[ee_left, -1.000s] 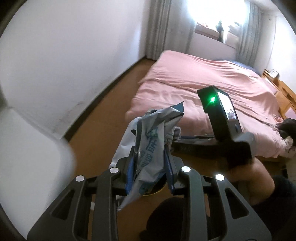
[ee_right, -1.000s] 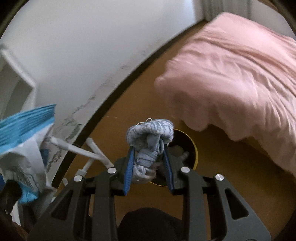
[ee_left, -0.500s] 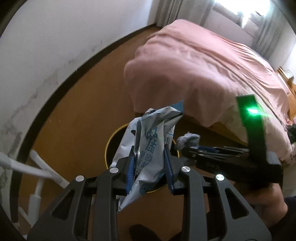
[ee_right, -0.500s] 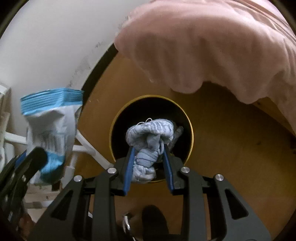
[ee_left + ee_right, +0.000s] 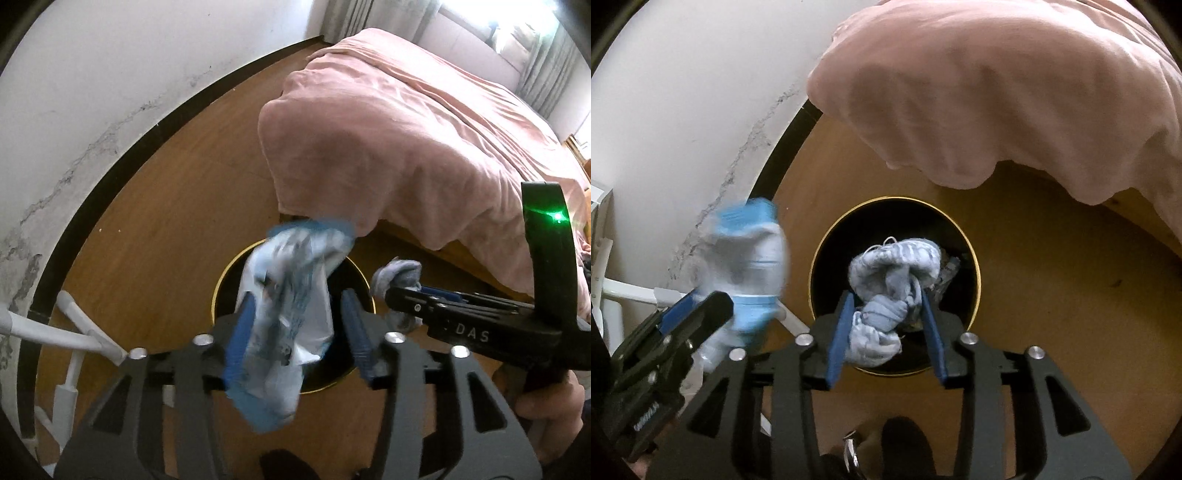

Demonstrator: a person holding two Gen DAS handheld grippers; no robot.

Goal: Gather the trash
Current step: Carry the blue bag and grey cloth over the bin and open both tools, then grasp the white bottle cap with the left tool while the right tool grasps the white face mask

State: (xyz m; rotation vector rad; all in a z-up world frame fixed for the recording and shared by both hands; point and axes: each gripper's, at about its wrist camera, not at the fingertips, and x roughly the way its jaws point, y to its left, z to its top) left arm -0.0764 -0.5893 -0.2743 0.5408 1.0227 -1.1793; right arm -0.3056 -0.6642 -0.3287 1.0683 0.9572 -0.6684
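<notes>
Opening over the black gold-rimmed bin (image 5: 971, 258), both sets of jaws are spreading: the left gripper (image 5: 299, 328) frees a light, crinkly blue-white wrapper (image 5: 288, 295); the right gripper (image 5: 886, 325) a soft bunched grey rag (image 5: 890, 280), apparently loose between them. Beyond lies the pink bed (image 5: 424, 129).

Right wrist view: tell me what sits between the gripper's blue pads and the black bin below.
The crumpled grey-blue cloth sits between the opening right gripper pads, directly over the black bin; nothing else intervenes in the right wrist view.
</notes>
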